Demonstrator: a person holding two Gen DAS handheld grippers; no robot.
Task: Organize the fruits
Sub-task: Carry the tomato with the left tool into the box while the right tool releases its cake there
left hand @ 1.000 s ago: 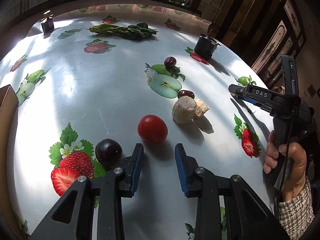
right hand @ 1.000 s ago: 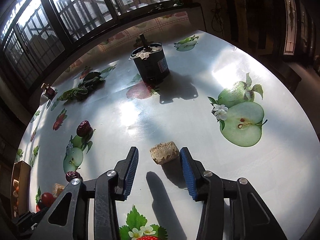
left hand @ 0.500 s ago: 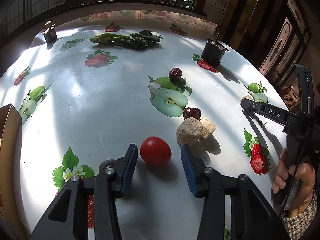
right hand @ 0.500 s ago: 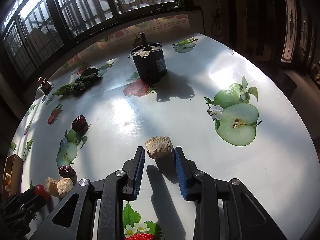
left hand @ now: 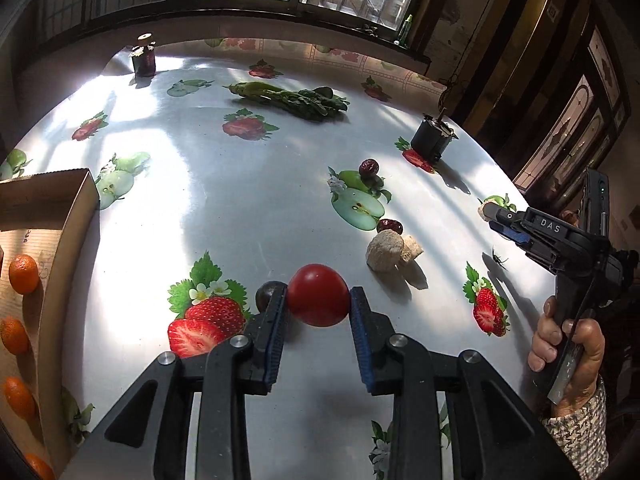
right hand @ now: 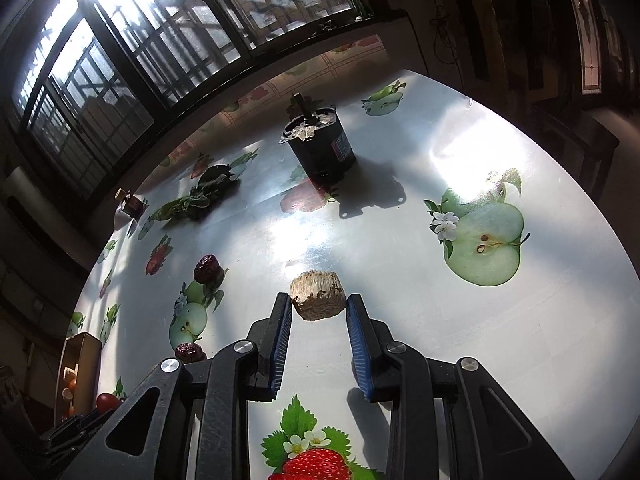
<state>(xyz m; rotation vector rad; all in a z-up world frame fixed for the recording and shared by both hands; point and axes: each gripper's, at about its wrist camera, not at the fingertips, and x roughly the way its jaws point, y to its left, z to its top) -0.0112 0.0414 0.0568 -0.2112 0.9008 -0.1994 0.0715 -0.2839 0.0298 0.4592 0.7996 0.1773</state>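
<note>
Tomato [left hand: 318, 295] sits squarely between the pads of the left claw [left hand: 318, 312], both blue pads pressing its sides; the jaws are closing on it. It looks held just clear of the tabletop [left hand: 240, 200], though the frame doesn't settle the gap. Dark plum [left hand: 266, 294] is tucked just behind the left pad, touching or nearly so.

Key relation: cardboard box [left hand: 68, 248] with the mandarins [left hand: 23, 274] lies to the left of the left claw, well apart from the tomato. The left hand is the nearer one, so the carry should go sideways left, over the box wall.

Right claw [right hand: 318, 316] is clamped on a pale fibrous chunk [right hand: 318, 294], pads on its short sides, long axis running across the claw. Not clearly a fruit; probably gets sorted elsewhere.

Loose items on the tabletop: two red dates [left hand: 369, 168], a pale mushroom-like lump [left hand: 386, 254] with a stub beside it, leafy greens [left hand: 296, 100], and a black motor can [left hand: 434, 142].

Readable text: "DAS" on the right claw's body [left hand: 550, 226], seen from the left wrist view. The blue label on the motor can is too small to read.

Risk: the plum may get nudged as the tomato leaves.
</note>
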